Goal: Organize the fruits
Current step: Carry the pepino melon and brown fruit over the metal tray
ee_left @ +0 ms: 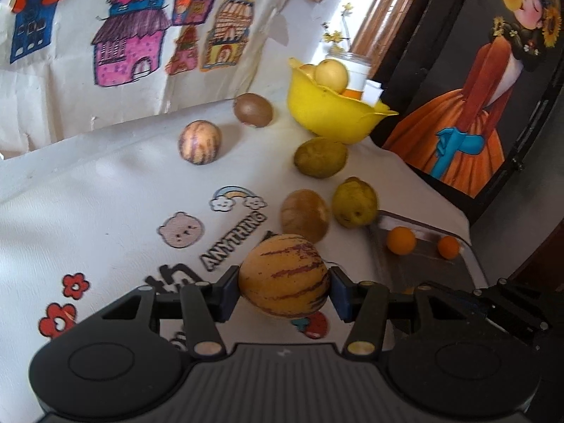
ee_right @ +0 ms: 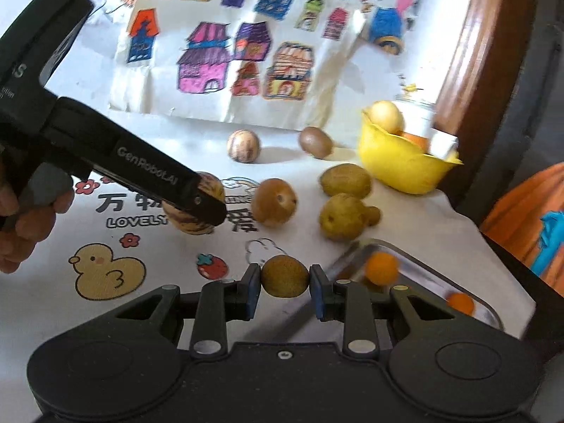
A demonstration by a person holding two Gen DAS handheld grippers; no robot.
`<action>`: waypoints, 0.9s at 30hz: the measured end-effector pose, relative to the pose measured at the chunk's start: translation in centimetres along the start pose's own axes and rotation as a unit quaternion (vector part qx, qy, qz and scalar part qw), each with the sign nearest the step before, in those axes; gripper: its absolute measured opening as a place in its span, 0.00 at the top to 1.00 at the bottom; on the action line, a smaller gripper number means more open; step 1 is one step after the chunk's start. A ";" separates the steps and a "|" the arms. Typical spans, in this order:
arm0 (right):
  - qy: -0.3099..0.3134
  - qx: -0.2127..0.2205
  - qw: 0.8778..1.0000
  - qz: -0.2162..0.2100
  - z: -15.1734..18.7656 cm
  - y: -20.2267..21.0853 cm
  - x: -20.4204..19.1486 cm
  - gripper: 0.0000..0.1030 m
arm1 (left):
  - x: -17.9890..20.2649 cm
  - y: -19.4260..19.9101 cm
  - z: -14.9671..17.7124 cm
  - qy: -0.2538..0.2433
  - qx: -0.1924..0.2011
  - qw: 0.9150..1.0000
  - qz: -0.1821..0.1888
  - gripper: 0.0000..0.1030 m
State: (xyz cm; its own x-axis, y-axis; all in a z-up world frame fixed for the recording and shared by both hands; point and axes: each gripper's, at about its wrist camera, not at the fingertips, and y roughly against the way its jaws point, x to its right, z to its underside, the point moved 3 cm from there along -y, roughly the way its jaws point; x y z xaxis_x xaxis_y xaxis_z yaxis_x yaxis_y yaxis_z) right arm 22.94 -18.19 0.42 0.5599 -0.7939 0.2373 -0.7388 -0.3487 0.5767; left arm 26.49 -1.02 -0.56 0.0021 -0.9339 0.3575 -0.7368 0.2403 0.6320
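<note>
A: Your left gripper (ee_left: pixel 284 290)?
B: Clamped on the striped melon (ee_left: pixel 284 275), held above the tablecloth (ee_left: pixel 105 190).
A: Right gripper (ee_right: pixel 284 287)?
B: You're pinching a small brown fruit (ee_right: pixel 284 276) just beside the metal tray (ee_right: pixel 428 275) with two oranges (ee_right: pixel 381 268).
</note>
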 end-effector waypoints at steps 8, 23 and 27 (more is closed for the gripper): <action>-0.047 0.000 0.997 0.059 2.4 3.5 2.6 0.69 | 3.6 0.2 0.4 -0.015 0.002 0.999 0.051 0.45; -0.109 -0.014 0.986 0.129 6.2 6.7 8.6 0.69 | 9.5 -2.4 0.8 -0.049 -0.013 0.994 0.097 0.45; -0.109 -0.017 0.986 0.127 6.6 5.9 9.7 0.69 | 10.3 -3.2 1.0 -0.058 -0.019 0.993 0.100 0.45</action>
State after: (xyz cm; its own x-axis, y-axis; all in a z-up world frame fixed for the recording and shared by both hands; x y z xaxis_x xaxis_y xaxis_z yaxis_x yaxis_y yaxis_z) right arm 21.50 -31.22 0.99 0.2611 -0.9432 0.2055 -0.8295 -0.1103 0.5475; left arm 28.18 -11.68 0.41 -0.2221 -0.8898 0.3987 -0.6880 0.4328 0.5826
